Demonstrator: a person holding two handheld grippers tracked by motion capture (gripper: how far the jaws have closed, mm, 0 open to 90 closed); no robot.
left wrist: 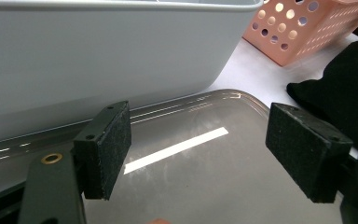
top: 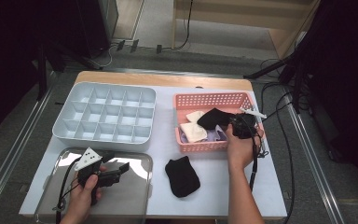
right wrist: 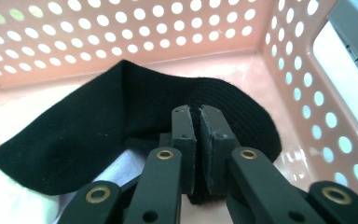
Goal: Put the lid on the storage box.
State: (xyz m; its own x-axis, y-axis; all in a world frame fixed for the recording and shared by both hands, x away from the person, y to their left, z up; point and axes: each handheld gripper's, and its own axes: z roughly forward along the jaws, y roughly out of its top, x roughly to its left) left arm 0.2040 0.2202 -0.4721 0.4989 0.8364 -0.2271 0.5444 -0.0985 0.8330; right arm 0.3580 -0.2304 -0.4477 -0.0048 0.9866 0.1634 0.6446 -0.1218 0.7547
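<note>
My right gripper [right wrist: 198, 140] pinches only a thin fold of the black sock [right wrist: 121, 112], so lifting may slip it; left gripper [left wrist: 200, 149] idles open.

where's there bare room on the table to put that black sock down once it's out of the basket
Free: the white strip between the grey divider box and the pink basket, and the patch right of the black sock on the table, below the basket. The steel tray is bare beyond the left gripper. Crowded: inside the basket, where the right gripper pinches the black sock.
</note>
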